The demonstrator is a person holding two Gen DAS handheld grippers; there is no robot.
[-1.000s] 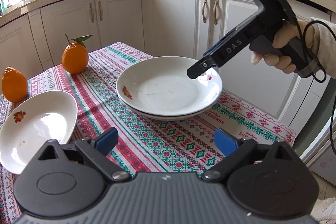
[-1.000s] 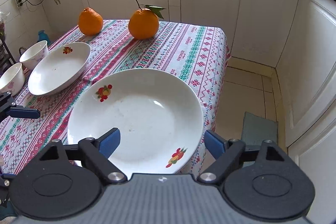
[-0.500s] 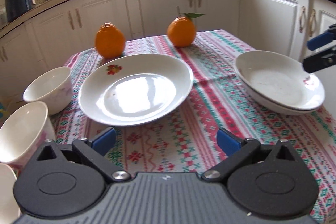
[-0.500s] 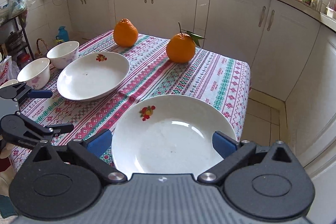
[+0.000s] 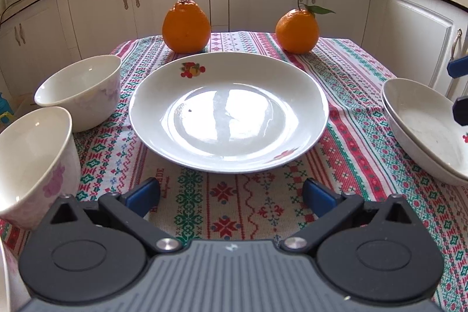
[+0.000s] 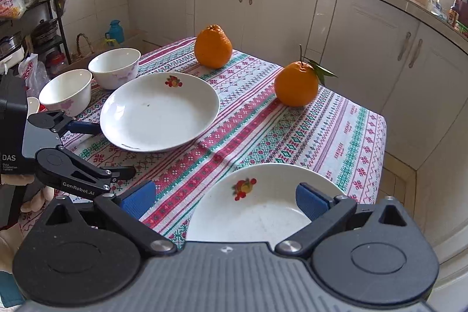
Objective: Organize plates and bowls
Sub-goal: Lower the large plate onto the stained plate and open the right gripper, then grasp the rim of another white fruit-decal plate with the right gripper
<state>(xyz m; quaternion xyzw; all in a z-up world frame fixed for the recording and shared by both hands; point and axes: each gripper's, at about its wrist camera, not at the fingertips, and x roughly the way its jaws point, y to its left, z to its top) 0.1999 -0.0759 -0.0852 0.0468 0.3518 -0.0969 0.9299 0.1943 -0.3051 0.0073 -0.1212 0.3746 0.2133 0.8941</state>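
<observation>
1. The left gripper (image 5: pixel 231 192) hangs over the patterned tablecloth (image 5: pixel 348 113), its blue pads spread wide with nothing between them; the jaws have just been opening.
2. Straight ahead at twelve o'clock in the left wrist view lies a single white plate (image 5: pixel 228 111) with a fruit print, flat on the cloth, just beyond the pads and not touched.
3. At ten o'clock of that plate stands a white bowl (image 5: pixel 80 91); a second bowl (image 5: pixel 35 163) stands at nine o'clock, closer to the camera, beside the first.
4. Two oranges sit past the plate: a knobbed orange (image 5: pixel 186 26) at eleven o'clock and a leafed orange (image 5: pixel 297 30) at one o'clock.
5. At three o'clock, a stack of two plates (image 5: pixel 424 130) rests near the table's edge.
6. The right gripper (image 6: pixel 225 201) is above that stack, fingers wide apart and holding nothing; its jaws have also just been opening.
7. In the right wrist view, the left gripper appears at nine o'clock, near the single plate's rim.
</observation>
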